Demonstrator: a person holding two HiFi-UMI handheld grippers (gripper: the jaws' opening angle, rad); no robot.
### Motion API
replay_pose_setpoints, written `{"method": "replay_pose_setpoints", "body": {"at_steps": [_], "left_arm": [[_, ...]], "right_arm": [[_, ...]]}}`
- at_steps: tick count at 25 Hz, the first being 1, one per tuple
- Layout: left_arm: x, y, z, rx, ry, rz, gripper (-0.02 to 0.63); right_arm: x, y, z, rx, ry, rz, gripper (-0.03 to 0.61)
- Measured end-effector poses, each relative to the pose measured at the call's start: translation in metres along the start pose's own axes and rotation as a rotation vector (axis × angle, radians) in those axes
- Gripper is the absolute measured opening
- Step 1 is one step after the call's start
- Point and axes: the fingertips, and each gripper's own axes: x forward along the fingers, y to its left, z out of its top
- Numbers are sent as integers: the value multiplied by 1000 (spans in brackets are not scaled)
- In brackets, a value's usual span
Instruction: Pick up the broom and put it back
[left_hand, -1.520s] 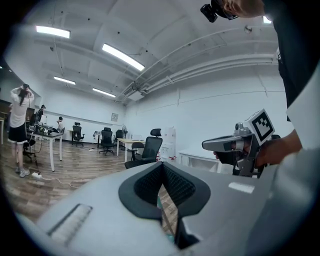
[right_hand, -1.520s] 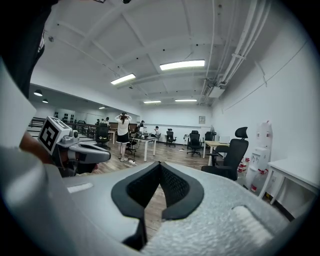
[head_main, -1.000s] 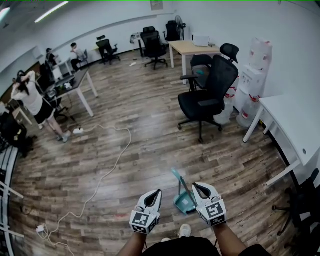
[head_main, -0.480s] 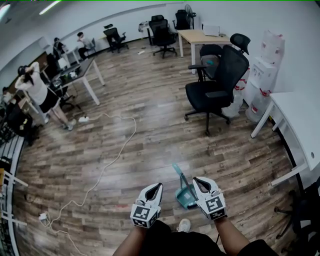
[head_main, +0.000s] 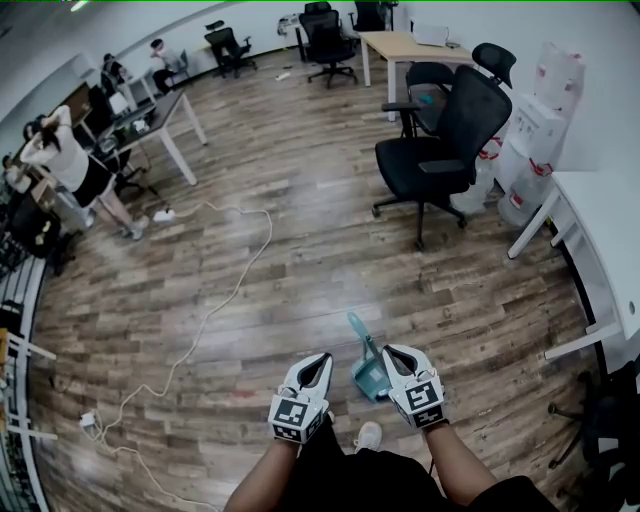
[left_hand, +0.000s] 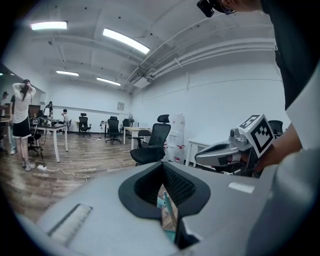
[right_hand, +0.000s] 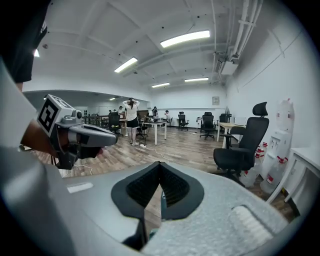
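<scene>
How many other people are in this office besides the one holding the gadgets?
3: a standing person beside the dark desk at left, a seated person near the far wall, a third person left of that one. Others may be hidden.

Left gripper (head_main: 318, 360), right gripper (head_main: 393, 353): pale grey shells, black ribbed pads (right_hand: 175, 187), each with a black-and-white marker cube (head_main: 293, 420). Wearer: dark top (head_main: 370, 492); white shoe (head_main: 369, 435) beside right gripper.

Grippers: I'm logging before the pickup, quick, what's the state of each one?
Left grey gripper: shut, holding nothing.
Right grey gripper: shut, holding nothing.
</scene>
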Motion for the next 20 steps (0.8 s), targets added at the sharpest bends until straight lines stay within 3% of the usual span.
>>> {"method": "replay_pose_setpoints", "body": {"at_steps": [14,20], "left_arm": [[24,31,-31,-28,78,-4,17],[21,34,-46,-38,108,-3,17]], "right_arm": [[52,3,-69,-18,191,12,5],[70,7,-110,-1,302,37,92]]}}
